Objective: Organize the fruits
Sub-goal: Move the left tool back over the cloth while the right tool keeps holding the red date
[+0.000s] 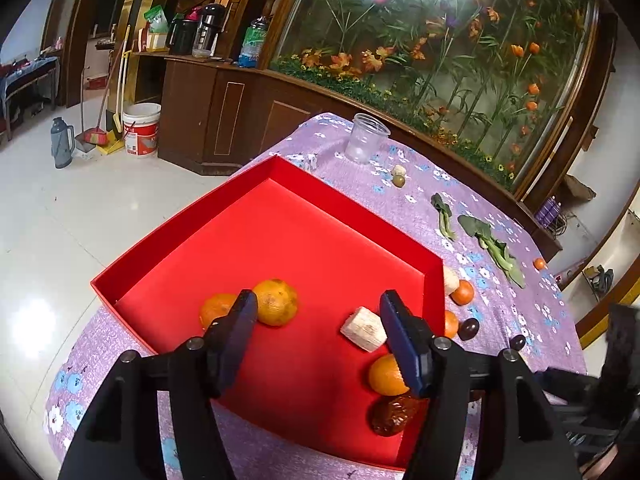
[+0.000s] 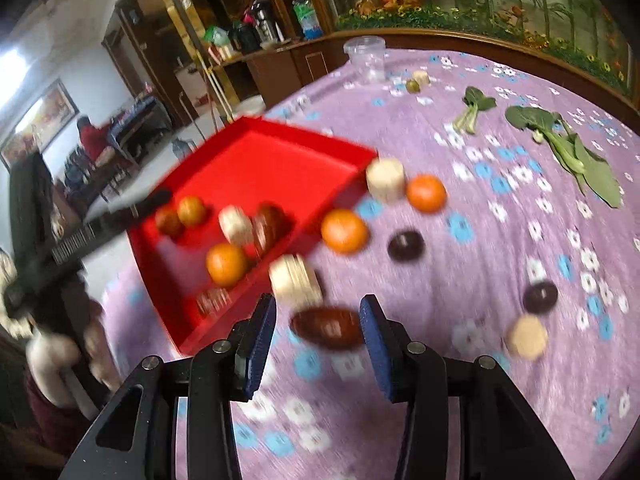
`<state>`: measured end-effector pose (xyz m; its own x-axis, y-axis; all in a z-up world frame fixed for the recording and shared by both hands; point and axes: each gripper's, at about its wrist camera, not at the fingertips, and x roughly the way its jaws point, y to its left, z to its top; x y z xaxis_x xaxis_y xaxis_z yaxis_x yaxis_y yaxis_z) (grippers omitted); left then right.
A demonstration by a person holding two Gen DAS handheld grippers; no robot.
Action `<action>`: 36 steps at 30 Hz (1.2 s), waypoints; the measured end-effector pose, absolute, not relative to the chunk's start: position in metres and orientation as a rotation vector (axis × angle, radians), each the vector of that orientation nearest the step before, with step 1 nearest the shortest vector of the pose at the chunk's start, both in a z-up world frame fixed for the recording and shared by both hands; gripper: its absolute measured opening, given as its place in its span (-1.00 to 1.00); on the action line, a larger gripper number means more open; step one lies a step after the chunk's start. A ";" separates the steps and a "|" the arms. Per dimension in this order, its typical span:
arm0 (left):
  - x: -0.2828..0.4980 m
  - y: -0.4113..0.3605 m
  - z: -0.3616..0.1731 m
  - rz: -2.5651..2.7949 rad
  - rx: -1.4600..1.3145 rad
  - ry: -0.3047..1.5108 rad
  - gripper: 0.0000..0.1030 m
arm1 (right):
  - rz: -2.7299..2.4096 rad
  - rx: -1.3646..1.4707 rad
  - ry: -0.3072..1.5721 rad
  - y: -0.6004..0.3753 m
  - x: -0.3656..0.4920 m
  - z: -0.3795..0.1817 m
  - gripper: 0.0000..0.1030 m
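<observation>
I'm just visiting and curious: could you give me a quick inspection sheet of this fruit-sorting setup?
Surface: purple floral tablecloth.
Job's things: red tray holding oranges and a pale cut chunk; more oranges and dark fruits on the cloth.
Clutter: plastic cup, leafy greens.
Grippers: left gripper open over the tray; right gripper open around a brown fruit.
Cables: nothing seen.
Surroundings: flower display, wooden cabinet.

Right tool [image 2: 318, 336] spread wide over brown date [image 2: 327, 327], red box [image 2: 280, 152] beside, purple cloth [image 2: 460, 272]

No legible text; white bucket [image 1: 141, 128] label print too blurred.
</observation>
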<state>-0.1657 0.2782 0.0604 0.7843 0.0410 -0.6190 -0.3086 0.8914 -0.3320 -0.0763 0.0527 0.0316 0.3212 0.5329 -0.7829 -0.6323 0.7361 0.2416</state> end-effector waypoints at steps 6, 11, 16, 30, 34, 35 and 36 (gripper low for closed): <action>-0.167 0.270 0.066 0.185 -0.429 0.648 0.24 | 0.772 -0.120 0.990 0.062 -0.076 0.015 0.19; -0.167 0.270 0.064 0.186 -0.429 0.649 0.25 | 0.762 -0.129 0.987 0.069 -0.075 0.008 0.19; -0.169 0.269 0.065 0.184 -0.446 0.657 0.25 | 0.749 -0.136 0.974 0.070 -0.080 0.006 0.11; -0.163 0.251 0.060 0.092 -0.421 0.687 0.25 | 0.673 -0.080 0.931 0.038 -0.081 0.018 0.11; -0.147 0.216 0.059 -0.048 -0.380 0.716 0.24 | 0.603 -0.073 0.904 0.007 -0.083 0.025 0.11; -0.141 0.206 0.059 -0.081 -0.371 0.727 0.24 | 0.583 -0.074 0.899 -0.001 -0.082 0.026 0.11; -0.135 0.196 0.059 -0.113 -0.356 0.738 0.24 | 0.566 -0.075 0.895 -0.008 -0.081 0.027 0.11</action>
<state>-0.1352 0.1956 0.0589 0.7371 -0.2244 -0.6375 -0.0236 0.9342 -0.3561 -0.0809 -0.0079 0.0266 0.4900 0.4346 -0.7557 -0.4958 0.8520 0.1684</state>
